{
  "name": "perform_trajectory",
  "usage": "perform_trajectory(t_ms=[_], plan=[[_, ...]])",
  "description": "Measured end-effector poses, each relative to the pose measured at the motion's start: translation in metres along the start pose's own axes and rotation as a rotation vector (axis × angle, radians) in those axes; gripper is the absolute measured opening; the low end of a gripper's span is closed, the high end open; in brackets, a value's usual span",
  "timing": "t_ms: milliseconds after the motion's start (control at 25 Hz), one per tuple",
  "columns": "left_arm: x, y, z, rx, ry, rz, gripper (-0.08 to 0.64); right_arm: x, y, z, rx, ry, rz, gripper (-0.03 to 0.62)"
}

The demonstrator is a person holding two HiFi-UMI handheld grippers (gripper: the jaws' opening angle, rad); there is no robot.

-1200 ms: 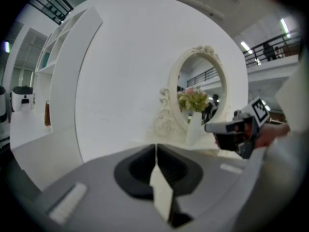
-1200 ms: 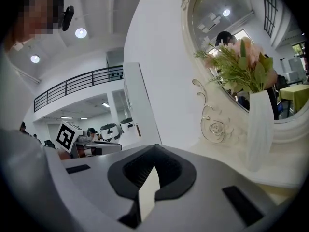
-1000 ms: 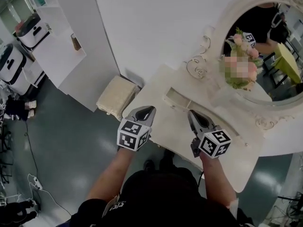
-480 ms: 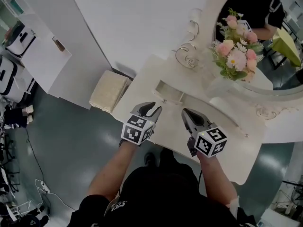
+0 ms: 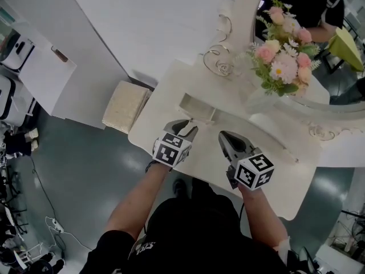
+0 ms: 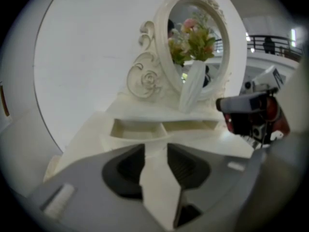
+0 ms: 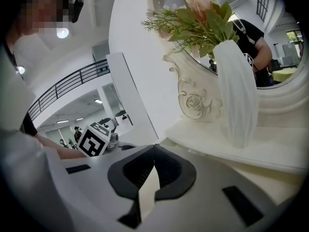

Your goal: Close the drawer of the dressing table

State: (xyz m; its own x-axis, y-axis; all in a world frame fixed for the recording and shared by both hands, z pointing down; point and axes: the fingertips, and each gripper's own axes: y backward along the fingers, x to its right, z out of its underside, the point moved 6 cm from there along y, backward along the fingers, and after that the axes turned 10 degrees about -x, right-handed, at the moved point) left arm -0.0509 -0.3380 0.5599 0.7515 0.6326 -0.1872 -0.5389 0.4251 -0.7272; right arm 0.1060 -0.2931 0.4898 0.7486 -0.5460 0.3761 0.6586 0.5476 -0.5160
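1. drawer (image 5: 197, 108) is open, set in the low tier at the back of the counter (image 5: 279, 173), below the mirror (image 5: 342, 84).
2. left gripper (image 5: 188, 128): released, jaws have just been opening, only bare counter between them. Tips point at the drawer front, very close; can't tell if they touch.
3. right gripper (image 5: 224, 136): clenched, tips together, empty. Over the counter, right of the drawer and apart from it.
4. vase (image 5: 259, 99) with flowers stands past the drawer's right end.
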Motion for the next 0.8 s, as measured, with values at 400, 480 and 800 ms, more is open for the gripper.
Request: perform_trajectory(t_ms=[400, 480, 800], plan=[[-0.02, -0.037, 0.015, -0.084, 0.046, -0.036, 0.169, 0.014, -0.002, -0.002, -0.025, -0.008, 0.0, -0.006], [-0.023, -0.043, 0.019, -0.095, 0.059, -0.038, 0.173, 0.016, -0.002, -0.002, -0.029, -0.008, -0.001, -0.005], [-0.029, -0.055, 0.021, -0.119, 0.075, -0.036, 0.192, 0.018, -0.004, 0.003, -0.049, -0.02, -0.01, -0.006]])
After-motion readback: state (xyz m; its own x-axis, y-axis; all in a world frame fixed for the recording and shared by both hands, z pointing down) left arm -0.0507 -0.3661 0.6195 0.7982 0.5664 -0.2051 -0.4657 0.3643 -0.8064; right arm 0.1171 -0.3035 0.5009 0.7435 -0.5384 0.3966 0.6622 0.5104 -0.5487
